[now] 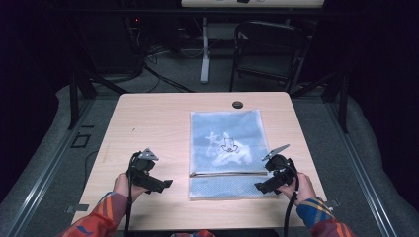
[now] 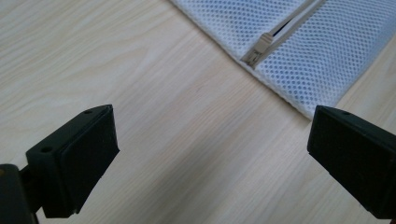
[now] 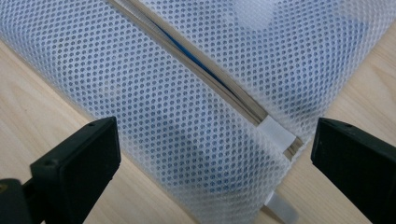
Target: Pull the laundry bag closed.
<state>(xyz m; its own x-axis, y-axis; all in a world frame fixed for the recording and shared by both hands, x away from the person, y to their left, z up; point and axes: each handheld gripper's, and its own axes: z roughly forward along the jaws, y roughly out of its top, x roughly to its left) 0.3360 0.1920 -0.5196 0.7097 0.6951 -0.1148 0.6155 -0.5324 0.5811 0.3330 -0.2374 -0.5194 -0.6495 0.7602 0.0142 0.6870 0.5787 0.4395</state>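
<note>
A white mesh bag point(image 1: 228, 150) with a blue-and-white item inside lies flat in the middle of the wooden table point(image 1: 148, 123). A zipper point(image 1: 228, 174) runs across its near part. My left gripper point(image 1: 165, 184) rests open on the table to the left of the bag; in the left gripper view the zipper pull point(image 2: 259, 49) lies ahead of the jaws, apart from them. My right gripper point(image 1: 258, 186) stands open at the bag's near right corner. In the right gripper view the zipper's closed end point(image 3: 279, 135) and mesh point(image 3: 177, 130) lie between the wide-apart jaws.
A round dark grommet point(image 1: 237, 104) sits near the table's far edge. Beyond the table stand a dark folding chair point(image 1: 269, 52) and a white desk leg point(image 1: 204, 49) among floor cables. Bare wood lies left of the bag.
</note>
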